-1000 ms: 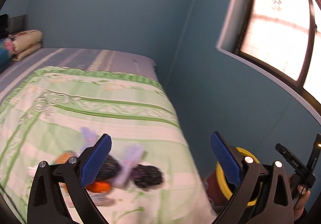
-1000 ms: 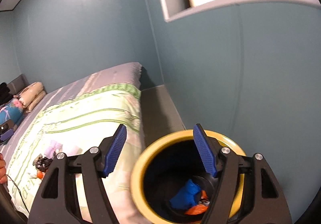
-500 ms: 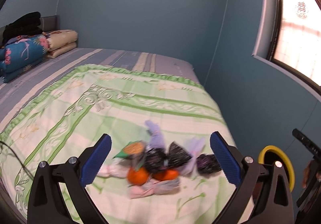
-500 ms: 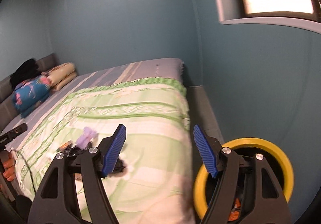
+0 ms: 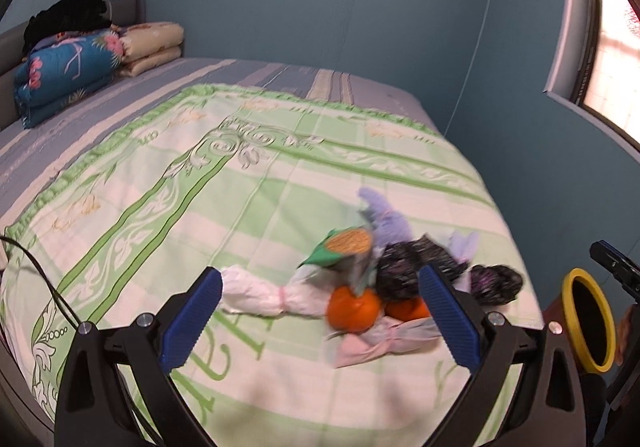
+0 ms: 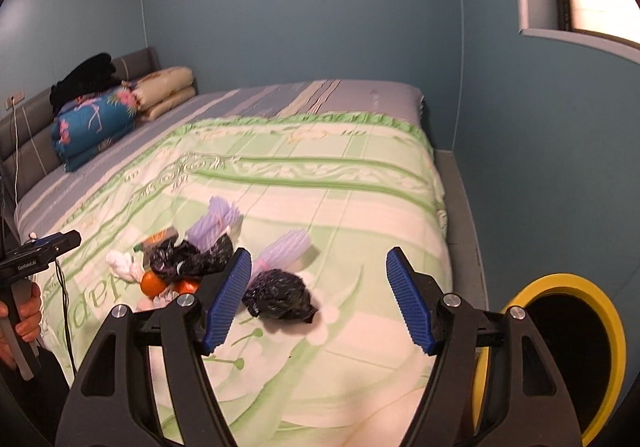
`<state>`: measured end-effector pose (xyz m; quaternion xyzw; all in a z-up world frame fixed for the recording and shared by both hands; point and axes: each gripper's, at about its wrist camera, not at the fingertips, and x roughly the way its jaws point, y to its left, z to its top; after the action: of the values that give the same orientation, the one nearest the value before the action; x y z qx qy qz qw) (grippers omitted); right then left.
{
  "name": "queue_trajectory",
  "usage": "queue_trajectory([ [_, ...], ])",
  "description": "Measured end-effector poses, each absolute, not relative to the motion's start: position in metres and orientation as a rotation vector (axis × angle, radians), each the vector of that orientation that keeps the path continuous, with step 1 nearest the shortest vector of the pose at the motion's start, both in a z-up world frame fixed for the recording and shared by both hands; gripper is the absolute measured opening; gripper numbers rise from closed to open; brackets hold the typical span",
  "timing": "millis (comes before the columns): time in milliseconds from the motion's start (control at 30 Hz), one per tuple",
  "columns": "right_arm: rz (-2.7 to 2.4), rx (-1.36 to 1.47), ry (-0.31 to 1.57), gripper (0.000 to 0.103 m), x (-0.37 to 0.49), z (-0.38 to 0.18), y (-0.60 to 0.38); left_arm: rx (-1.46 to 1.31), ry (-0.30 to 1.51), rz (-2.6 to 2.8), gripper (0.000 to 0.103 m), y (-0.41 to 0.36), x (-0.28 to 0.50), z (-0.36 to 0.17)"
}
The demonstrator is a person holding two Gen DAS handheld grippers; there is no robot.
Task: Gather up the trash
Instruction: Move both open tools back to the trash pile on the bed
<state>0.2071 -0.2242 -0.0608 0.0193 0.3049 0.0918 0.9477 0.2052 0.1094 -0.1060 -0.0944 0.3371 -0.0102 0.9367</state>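
honestly barely started: my left gripper [image 5: 320, 321] and right gripper [image 6: 318, 297] gape empty, trash pile [image 5: 384, 279] on bed, bin [image 6: 560, 359] at 4 o'clock.

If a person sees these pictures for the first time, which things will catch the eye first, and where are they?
First comes the heap of trash on the green patterned bedspread near the foot of the bed: black crumpled bags, purple foam nets, two orange fruits and white wrappers. Next is the yellow-rimmed bin on the floor beside the bed, at the right. The open blue-padded right tool frames a separate black bag.
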Motion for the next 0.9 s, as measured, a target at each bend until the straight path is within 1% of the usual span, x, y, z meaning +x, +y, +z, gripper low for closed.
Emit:
queue_trajectory([
  [400, 0.230, 0.010, 0.760, 0.066, 0.249, -0.121, -0.202, -0.222, 0.838, 0.005, 0.095, 0.137, 0.242, -0.173],
  [767, 0.256, -0.028, 0.825, 0.066, 0.264, -0.151, -0.194, -0.205, 0.886, -0.040, 0.095, 0.139, 0.269, -0.198],
  [900, 0.256, -0.023, 0.856, 0.066, 0.271, -0.159, -0.195, -0.197, 0.879, -0.067, 0.095, 0.135, 0.274, -0.203],
])
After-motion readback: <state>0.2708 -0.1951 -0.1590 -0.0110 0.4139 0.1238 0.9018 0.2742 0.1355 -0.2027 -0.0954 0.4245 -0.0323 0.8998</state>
